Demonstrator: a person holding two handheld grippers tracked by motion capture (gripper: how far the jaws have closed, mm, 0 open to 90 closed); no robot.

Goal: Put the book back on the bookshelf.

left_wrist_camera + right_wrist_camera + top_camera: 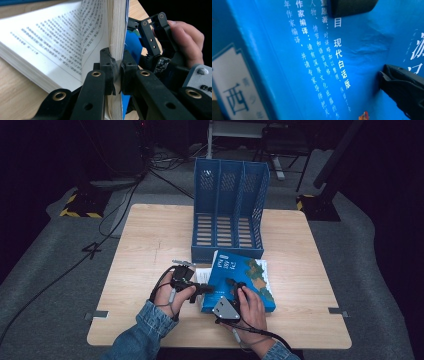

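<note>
Blue-covered book [245,277] on wooden desk [150,240], just in front of blue three-slot file rack [229,210] standing at desk's far middle. Book partly open: cover and a thick block of pages lifted, remaining pages [45,47] lying flat with printed text showing.

Left gripper [200,289] at book's left edge; in left gripper view, fingers [108,65] pinched on lifted block of pages plus cover, one pad each side, block held upright between them. Left hand [167,296] wrapped round gripper body, denim sleeve [137,335] below.

Right gripper [234,285] over blue cover, right hand [250,309] behind it, grey plate [226,309] on top. In right gripper view, fingers [404,87] spread apart, both tips close against cover's white lettering; contact cannot be told.

Dark floor and cables [100,220] beyond desk
</note>
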